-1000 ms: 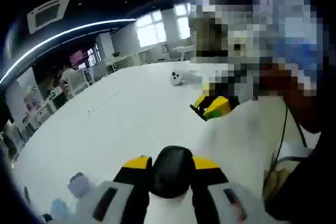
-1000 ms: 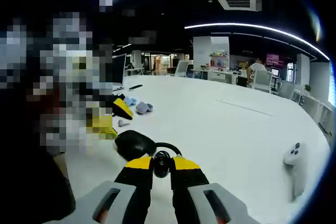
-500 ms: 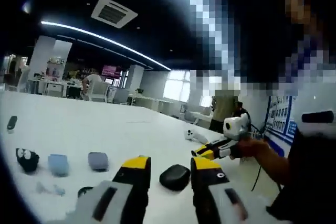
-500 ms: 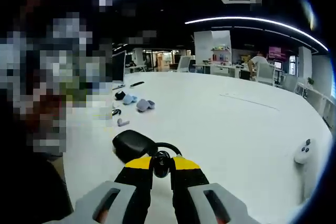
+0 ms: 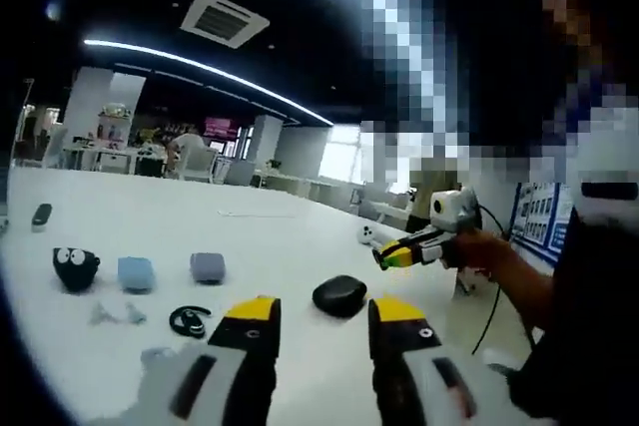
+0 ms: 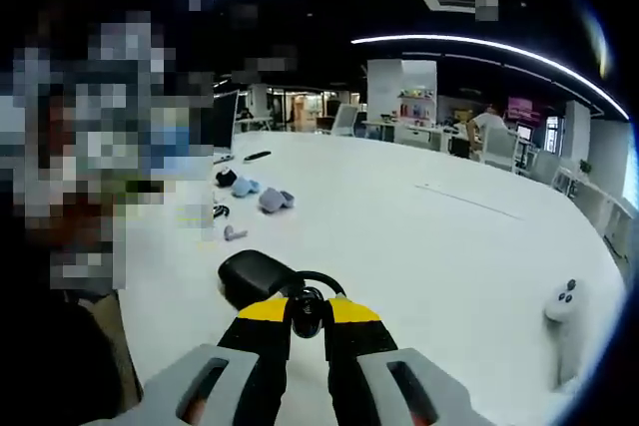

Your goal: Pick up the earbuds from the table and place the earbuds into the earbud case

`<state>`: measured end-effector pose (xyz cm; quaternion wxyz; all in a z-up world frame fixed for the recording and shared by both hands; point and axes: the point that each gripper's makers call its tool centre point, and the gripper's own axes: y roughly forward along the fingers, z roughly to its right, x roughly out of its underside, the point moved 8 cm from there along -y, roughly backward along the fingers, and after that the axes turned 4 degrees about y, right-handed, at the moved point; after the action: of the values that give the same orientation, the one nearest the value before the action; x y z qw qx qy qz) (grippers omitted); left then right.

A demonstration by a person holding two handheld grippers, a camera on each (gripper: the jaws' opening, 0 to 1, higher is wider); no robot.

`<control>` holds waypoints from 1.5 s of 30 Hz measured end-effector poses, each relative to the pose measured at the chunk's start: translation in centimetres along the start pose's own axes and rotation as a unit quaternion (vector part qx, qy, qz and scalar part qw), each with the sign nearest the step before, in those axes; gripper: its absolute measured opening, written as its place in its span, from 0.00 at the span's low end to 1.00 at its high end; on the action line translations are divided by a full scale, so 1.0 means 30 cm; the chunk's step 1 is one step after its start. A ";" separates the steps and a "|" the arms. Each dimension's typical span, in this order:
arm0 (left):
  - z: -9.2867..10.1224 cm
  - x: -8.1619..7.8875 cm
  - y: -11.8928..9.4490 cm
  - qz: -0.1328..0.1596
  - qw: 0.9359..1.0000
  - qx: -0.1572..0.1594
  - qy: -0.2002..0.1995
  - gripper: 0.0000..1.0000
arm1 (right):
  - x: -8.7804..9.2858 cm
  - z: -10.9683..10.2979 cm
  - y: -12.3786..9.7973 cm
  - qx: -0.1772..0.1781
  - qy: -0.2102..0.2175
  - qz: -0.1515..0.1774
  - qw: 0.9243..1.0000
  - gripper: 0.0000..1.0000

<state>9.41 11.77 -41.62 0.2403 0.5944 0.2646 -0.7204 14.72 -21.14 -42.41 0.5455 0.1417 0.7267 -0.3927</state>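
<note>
The black earbud (image 6: pixel 308 312) is pinched between the right gripper (image 6: pixel 307 318) jaws, its ear hook arching up just above the yellow tips. The black case (image 6: pixel 257 277) lies on the white table (image 6: pixel 429 246) just beyond and to the left of those tips in the right gripper view, close to touching the hook; whether its lid is open cannot be told, it looks like a closed pebble. So the coming move looks short: the earbud has to go forward and a little left to reach the case.

In the left gripper view the case (image 5: pixel 339 295) sits just ahead of the left gripper (image 5: pixel 321 316), on the line between its jaws, which stand apart and hold nothing. The right gripper (image 5: pixel 399 251) comes in past the case on its right. Both are near the case, but only the right one carries the earbud; the left seems placed to steady or open the case.

To the left of the case lies a second black earbud (image 5: pixel 187 320), then two blue-grey cases (image 5: pixel 208 266), a black googly-eyed thing (image 5: pixel 75 266) and a pale earbud (image 5: pixel 115 313). A white controller (image 6: pixel 561 304) lies well apart on the right.
</note>
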 end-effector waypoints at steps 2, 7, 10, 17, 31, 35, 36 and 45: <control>0.015 0.001 0.005 0.003 1.000 0.008 0.011 0.37 | 0.002 0.000 -0.009 0.006 -0.001 0.001 1.000 0.12; 0.030 0.003 0.035 -0.005 1.000 0.013 0.008 0.39 | 0.004 0.005 -0.031 0.012 0.004 0.012 1.000 0.12; 0.063 -0.005 0.030 0.004 1.000 0.023 0.015 0.38 | -0.001 0.005 -0.049 0.010 0.004 0.023 1.000 0.12; 0.116 0.020 0.023 -0.006 1.000 0.017 0.008 0.39 | 0.027 0.002 -0.076 0.008 0.002 0.021 1.000 0.12; 0.148 0.006 -0.002 -0.004 1.000 0.024 0.017 0.40 | 0.045 -0.040 -0.107 0.004 0.004 0.030 1.000 0.12; 0.164 0.017 -0.009 -0.010 0.999 0.027 0.014 0.40 | 0.045 -0.041 -0.119 0.006 0.003 0.032 0.999 0.12; 0.168 0.018 -0.012 -0.012 0.999 0.027 0.014 0.40 | 0.046 -0.042 -0.120 0.007 0.003 0.033 0.999 0.12; 0.157 0.000 -0.025 -0.003 1.000 0.019 0.020 0.40 | 0.042 -0.051 -0.110 0.004 0.002 0.029 1.000 0.12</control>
<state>5.47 9.18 -40.83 0.2215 0.6121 0.2574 -0.7141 11.13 -22.47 -42.04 0.5544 0.1653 0.7221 -0.3793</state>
